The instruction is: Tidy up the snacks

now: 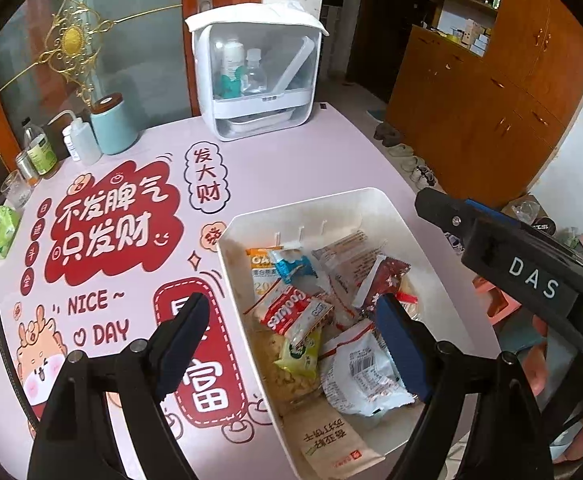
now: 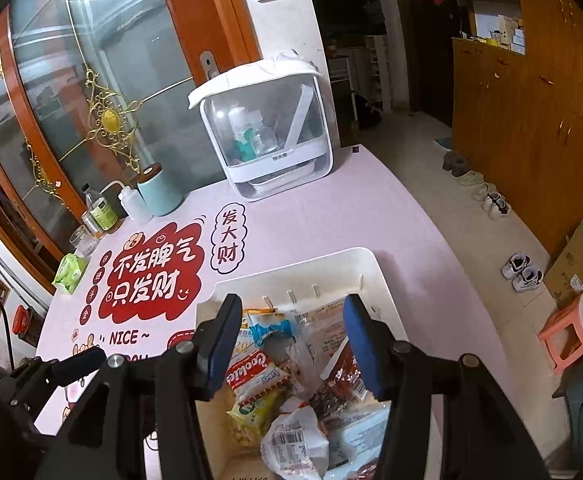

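The white bin point(image 1: 365, 204) of snack packets sits on the pink worktop point(image 1: 275, 160). The left tool point(image 1: 291, 336) gapes wide, straddling the bin's left wall, holding nothing. The right tool point(image 2: 291, 344) hangs over the packets, jaws apart and empty, a Cookies packet point(image 2: 251, 368) just beyond its left pad.

Both wrist views look steeply down, close over the same snack bin point(image 1: 365, 204) on the table point(image 1: 291, 160).

A pale pink table cover point(image 1: 291, 168) carries red cartoon panels with white lettering. The rectangular plastic bin point(image 1: 365, 200) is cream-white; inside lie a red-and-white cookie packet point(image 1: 281, 310), a yellow-green wrapper point(image 1: 297, 354) and a dark red pouch point(image 1: 387, 276). The cylindrical canister point(image 1: 113, 126) is pale teal with a brown lid. Gripper pads point(image 2: 361, 344) are blue on black.
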Action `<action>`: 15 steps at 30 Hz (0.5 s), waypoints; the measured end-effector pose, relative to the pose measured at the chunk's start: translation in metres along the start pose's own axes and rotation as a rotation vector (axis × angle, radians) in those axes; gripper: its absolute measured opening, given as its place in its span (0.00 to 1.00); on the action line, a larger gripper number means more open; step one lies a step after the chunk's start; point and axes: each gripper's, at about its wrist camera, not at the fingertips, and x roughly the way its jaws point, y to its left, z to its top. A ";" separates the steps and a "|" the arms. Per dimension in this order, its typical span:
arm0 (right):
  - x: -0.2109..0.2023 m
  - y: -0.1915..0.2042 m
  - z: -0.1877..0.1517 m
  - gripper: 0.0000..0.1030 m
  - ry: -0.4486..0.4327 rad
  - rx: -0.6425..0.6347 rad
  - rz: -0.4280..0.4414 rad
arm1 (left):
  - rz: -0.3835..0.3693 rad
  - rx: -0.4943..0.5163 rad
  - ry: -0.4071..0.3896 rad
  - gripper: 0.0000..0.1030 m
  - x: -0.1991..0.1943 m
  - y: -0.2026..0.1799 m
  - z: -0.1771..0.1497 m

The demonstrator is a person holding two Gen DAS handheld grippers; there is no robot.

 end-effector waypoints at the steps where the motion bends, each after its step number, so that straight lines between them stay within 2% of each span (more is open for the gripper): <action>1: -0.002 0.001 -0.001 0.52 -0.001 -0.001 0.001 | 0.003 -0.004 -0.001 0.81 -0.002 0.001 -0.001; 11: -0.014 0.016 -0.019 0.52 0.004 -0.021 -0.005 | 0.031 -0.039 -0.007 0.82 -0.028 0.018 -0.021; 15: -0.023 0.028 -0.037 0.52 0.029 -0.033 -0.002 | 0.058 -0.046 -0.007 0.84 -0.040 0.026 -0.035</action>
